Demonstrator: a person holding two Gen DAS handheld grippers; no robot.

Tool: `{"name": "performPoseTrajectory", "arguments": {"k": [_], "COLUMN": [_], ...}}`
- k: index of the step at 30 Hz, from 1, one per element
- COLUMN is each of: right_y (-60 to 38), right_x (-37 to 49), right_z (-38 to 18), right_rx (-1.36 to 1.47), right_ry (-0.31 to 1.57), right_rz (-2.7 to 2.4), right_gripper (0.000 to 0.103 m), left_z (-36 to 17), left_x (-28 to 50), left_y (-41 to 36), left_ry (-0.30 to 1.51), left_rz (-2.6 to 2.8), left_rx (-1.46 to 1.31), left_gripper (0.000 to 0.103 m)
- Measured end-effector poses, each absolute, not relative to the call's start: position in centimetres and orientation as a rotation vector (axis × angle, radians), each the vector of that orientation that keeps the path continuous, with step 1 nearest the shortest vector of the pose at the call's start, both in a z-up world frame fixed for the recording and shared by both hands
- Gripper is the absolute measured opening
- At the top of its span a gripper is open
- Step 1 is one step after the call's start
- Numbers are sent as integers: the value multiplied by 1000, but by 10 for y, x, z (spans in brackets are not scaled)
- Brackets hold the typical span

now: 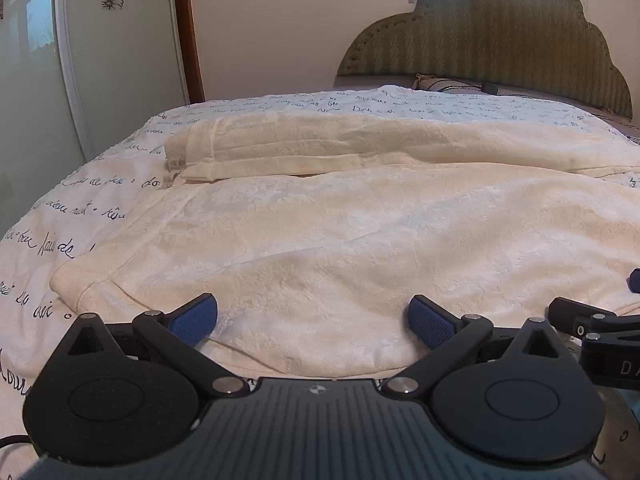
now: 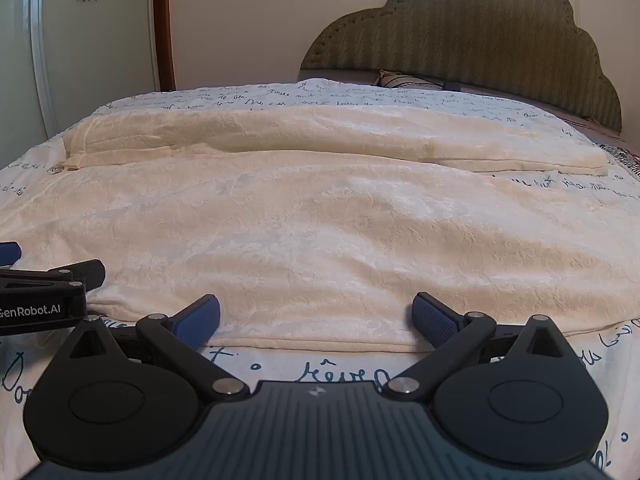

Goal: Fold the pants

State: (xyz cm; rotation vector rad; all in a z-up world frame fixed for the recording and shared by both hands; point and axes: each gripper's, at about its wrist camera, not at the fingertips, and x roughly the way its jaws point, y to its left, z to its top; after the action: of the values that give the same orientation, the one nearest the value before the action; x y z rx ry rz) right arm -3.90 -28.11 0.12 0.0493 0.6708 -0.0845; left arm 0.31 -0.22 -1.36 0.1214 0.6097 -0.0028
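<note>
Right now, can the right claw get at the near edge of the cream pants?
Probably yes. The right claw is open just short of the cream pants, whose near edge lies flat on the script-printed bedspread with nothing between. The left claw sits off to the side.

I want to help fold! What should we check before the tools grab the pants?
1. Left tool open: ok.
2. Right tool open: ok.
3. Both tools at the near edge of the cream pants: ok.
4. Pants lying spread on the bedspread: ok.
5. Near leg smooth: not ok, a few wrinkles.
6. Fabric between the blue pads: not ok, nothing gripped yet.
</note>
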Motion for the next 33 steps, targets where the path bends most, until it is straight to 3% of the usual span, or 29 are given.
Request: {"name": "performPoseTrajectory", "arguments": {"k": [27,33], "right_y": [-278,-288], "right_x": [-39,-69], "right_z": [1,35], "right_rx": [34,143], "right_ry": [672,626], "right_rz": [-92,81], "right_gripper": [103,103], "left_z": [-15,-4], "left_x": [6,-6], "left_y": [-3,10], "left_ry": [615,628], "left_rz": [-5,-79], "left_rx": [117,115], "left_gripper": [103,103]}}
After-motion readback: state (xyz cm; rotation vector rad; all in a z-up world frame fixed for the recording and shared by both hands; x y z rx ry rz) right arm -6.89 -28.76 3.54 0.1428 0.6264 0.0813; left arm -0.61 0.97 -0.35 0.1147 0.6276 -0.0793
